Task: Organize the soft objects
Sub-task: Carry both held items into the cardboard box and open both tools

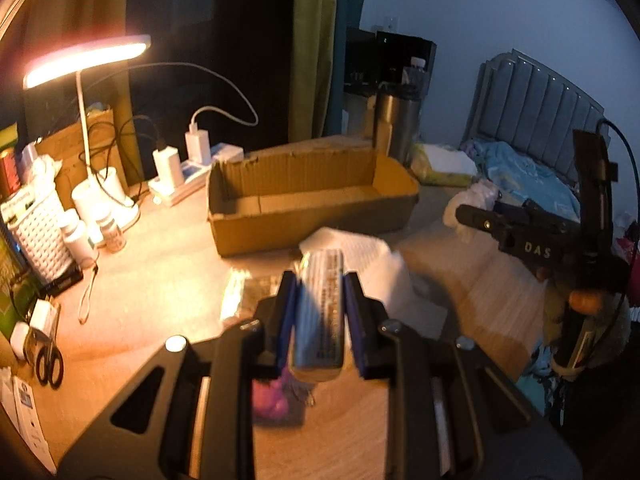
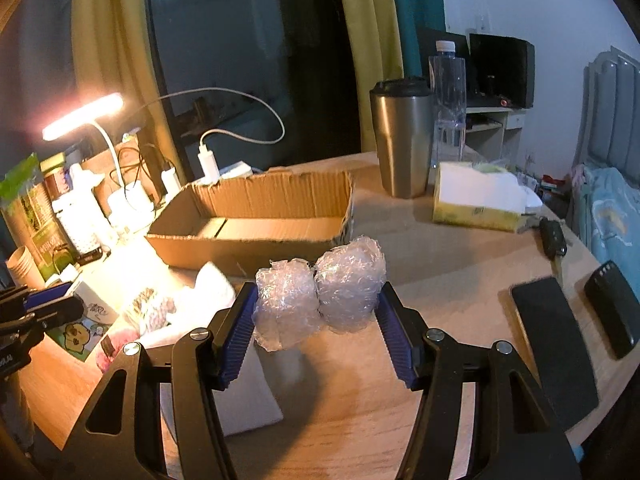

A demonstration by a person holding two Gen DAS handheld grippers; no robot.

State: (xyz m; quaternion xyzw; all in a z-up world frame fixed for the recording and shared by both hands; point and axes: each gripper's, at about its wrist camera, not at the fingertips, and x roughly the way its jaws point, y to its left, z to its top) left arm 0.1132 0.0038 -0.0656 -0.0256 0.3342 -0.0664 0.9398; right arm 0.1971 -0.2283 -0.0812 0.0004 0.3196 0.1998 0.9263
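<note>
Behind both claws on the wooden table (image 2: 460, 280) stands a shallow cardboard box (image 2: 256, 222) with nothing visible inside it. Left claw (image 1: 320, 300) is closed on a blurred packet (image 1: 320, 312) whose print cannot be read, held above the table short of the box. Right claw (image 2: 318, 312) squeezes a bubble-wrap bundle (image 2: 320, 292) near the box's front wall; "DAS" shows on its body in the left view.
</note>
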